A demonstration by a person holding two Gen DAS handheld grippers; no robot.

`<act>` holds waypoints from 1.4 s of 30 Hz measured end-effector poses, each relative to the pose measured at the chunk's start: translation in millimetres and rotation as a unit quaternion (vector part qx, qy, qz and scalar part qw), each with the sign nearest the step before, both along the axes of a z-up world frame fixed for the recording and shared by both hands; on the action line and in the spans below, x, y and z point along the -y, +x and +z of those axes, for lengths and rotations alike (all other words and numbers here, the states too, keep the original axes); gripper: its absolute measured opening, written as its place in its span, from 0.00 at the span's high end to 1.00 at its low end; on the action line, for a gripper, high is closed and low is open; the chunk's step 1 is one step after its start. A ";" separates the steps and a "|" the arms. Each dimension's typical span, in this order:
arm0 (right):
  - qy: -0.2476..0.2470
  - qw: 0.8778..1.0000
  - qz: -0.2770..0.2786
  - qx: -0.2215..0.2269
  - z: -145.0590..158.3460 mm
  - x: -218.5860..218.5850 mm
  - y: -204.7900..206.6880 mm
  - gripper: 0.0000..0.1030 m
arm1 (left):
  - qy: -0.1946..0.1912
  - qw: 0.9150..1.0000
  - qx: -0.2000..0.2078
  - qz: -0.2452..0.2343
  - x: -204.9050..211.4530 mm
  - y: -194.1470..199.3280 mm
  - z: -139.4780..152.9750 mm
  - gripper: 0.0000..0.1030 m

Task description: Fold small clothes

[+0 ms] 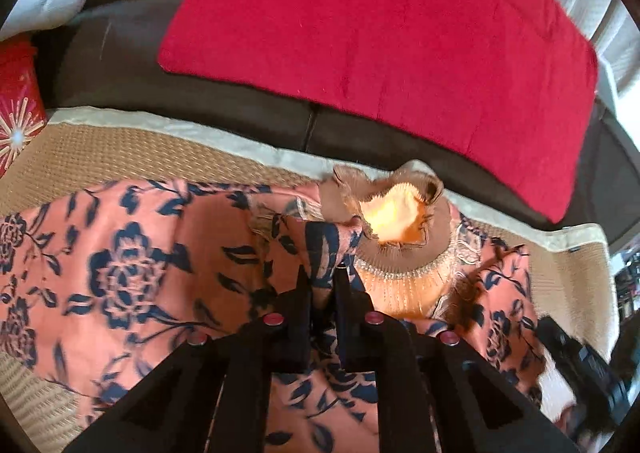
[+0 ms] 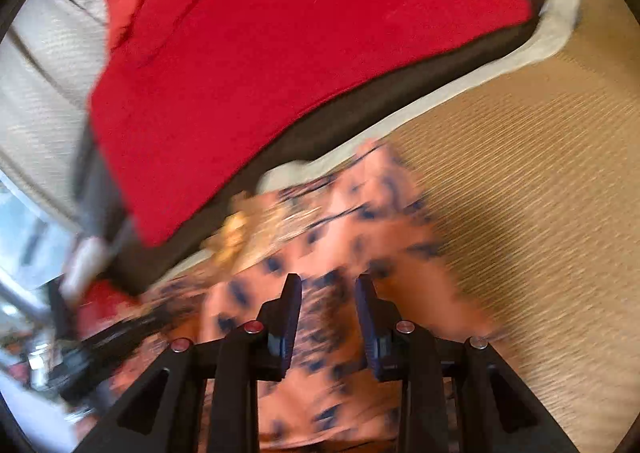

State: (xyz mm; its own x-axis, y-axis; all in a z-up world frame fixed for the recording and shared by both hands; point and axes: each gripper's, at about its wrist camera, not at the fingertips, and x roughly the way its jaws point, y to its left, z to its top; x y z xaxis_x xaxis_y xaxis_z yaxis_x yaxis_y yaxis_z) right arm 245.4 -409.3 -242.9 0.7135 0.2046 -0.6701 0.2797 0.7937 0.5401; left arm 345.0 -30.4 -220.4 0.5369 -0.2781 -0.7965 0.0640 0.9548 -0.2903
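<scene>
A small salmon-pink garment with dark blue flowers point(image 1: 132, 273) lies spread on a woven tan mat point(image 1: 120, 161). Its brown ruffled neckline with a yellow lining point(image 1: 396, 221) sits at the far edge. My left gripper point(image 1: 322, 281) is shut, pinching a raised fold of the garment just left of the neckline. In the blurred right wrist view the same garment point(image 2: 360, 221) lies under my right gripper point(image 2: 328, 285). Its fingers stand apart above the cloth, with no grip visible. The other gripper shows as a black shape point(image 1: 580, 365) at the right edge of the left wrist view.
Behind the mat runs a dark brown sofa seat point(image 1: 248, 105) with a red blanket point(image 1: 380, 33) on it. A red patterned cushion point(image 1: 16, 101) lies at the far left, a grey-white pillow point(image 1: 48, 1) above it. Bare mat point(image 2: 540, 193) extends right of the garment.
</scene>
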 end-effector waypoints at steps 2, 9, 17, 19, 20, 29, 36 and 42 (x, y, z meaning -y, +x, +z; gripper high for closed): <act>-0.014 1.000 -0.015 -0.005 1.9 12.9 1.2 0.39 | -0.010 1.000 0.004 -0.009 -9.5 -6.6 3.3 0.91; -0.020 1.000 -0.003 -0.006 -3.0 17.9 18.4 0.17 | -0.043 0.999 0.004 -0.025 -27.5 -28.7 4.2 0.92; -0.156 0.985 0.022 -0.068 -7.0 -17.1 43.8 0.85 | -0.056 0.997 0.048 -0.034 -37.7 -39.2 20.3 0.93; -0.175 0.983 0.009 -0.055 3.3 -13.5 38.7 0.88 | -0.054 0.996 0.067 -0.032 -38.6 -41.8 27.0 0.93; -0.179 0.983 -0.002 -0.049 7.1 -10.0 36.3 0.89 | -0.046 0.995 0.088 -0.031 -36.7 -44.0 33.4 0.93; -0.133 0.985 -0.085 -0.065 -2.5 29.8 21.8 0.90 | 0.041 0.995 0.086 -0.041 -22.8 -40.6 12.3 0.89; -0.059 0.991 -0.099 -0.067 -2.0 54.0 11.3 0.81 | 0.037 0.999 0.003 0.009 -61.9 -41.7 -10.9 0.77; -0.060 0.995 -0.085 0.003 32.2 48.3 -10.9 0.79 | 0.065 0.993 0.089 0.043 -89.8 -64.0 32.5 0.59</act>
